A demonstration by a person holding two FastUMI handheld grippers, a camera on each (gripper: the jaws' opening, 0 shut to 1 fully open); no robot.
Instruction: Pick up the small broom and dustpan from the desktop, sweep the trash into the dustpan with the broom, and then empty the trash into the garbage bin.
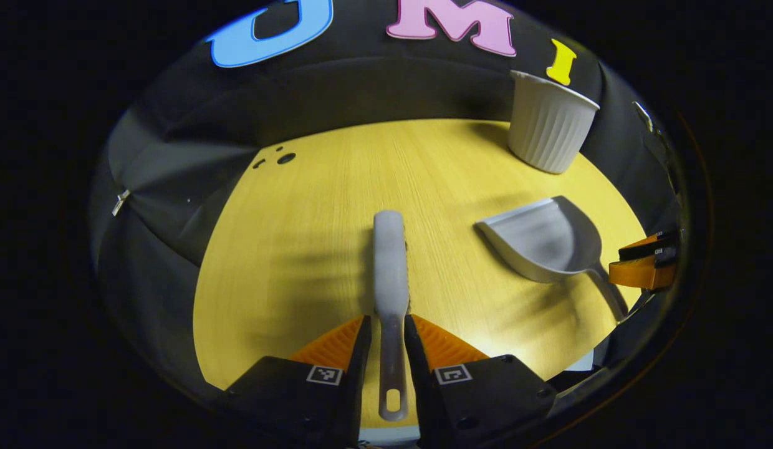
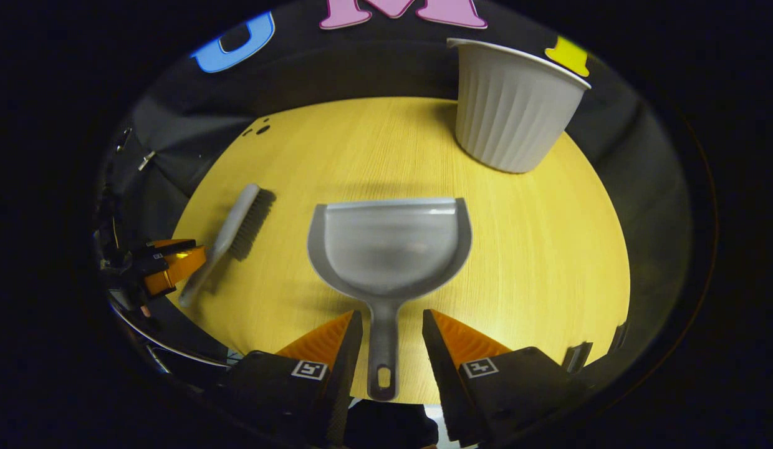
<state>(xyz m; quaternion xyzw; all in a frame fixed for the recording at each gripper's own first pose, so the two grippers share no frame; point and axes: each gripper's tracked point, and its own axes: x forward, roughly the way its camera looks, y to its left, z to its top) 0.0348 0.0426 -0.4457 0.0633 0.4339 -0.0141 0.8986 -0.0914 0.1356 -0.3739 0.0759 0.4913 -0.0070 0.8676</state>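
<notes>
The left gripper [image 1: 389,343] has its two fingers closed in tight against the thin grey handle of the small grey plastic broom [image 1: 389,268], which lies flat on the yellow wood-grain desktop [image 1: 299,249] with its head pointing away. That looks to me like a firm hold low on the handle, so the bristles are free to sweep. The right gripper [image 2: 393,340] is spread, its fingers either side of the handle of the grey plastic dustpan [image 2: 389,249] with gaps showing, so it is lined up but not clamped. The dustpan sits flat, its mouth facing away toward the white ribbed garbage bin [image 2: 511,106] near the far right edge, handy for tipping out later. A few small dark specks [image 1: 280,157], perhaps the trash, lie near the far left edge, well apart from both tools.
</notes>
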